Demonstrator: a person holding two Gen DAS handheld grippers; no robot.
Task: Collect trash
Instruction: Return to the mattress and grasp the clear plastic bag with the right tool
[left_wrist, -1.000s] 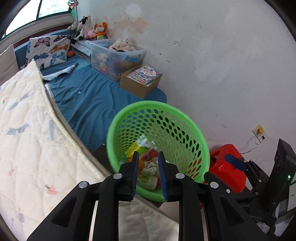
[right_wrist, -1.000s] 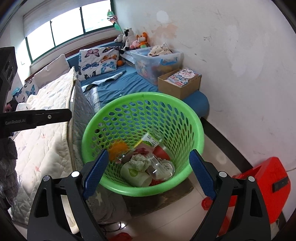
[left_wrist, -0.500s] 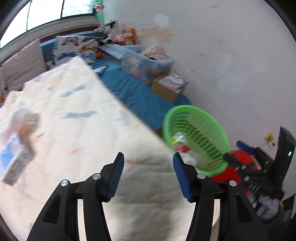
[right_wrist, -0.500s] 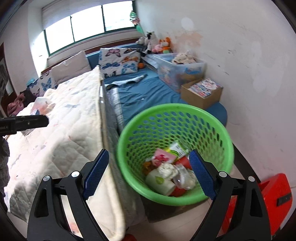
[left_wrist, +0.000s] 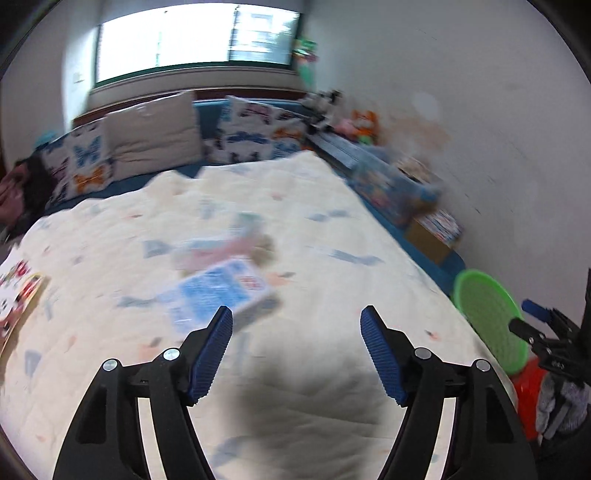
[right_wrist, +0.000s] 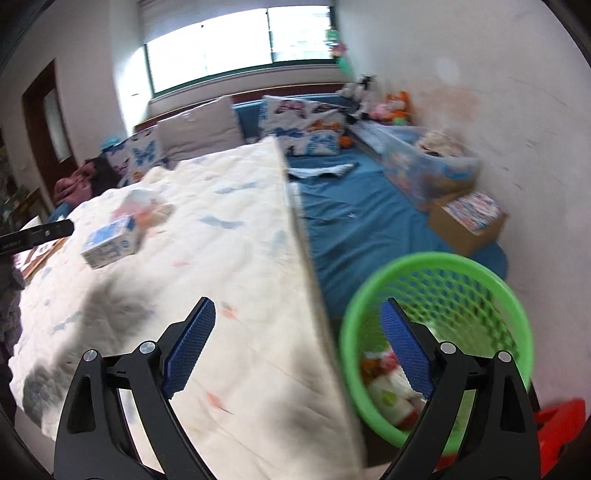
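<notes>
Through the left wrist I see my left tongs (left_wrist: 296, 325), jaws just widened and empty, over the bed (left_wrist: 332, 236) near the blue-and-white carton (left_wrist: 221, 291). Through the right wrist, my right tongs (right_wrist: 299, 332) gape empty; the green basket (right_wrist: 461, 266) of trash sits beside the bed.

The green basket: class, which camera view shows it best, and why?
The right wrist view: the green basket shows its open mouth, perforated wall and the trash inside. In the left wrist view the basket sits small at the right edge, seen side-on past the bed, its contents hidden.
</notes>
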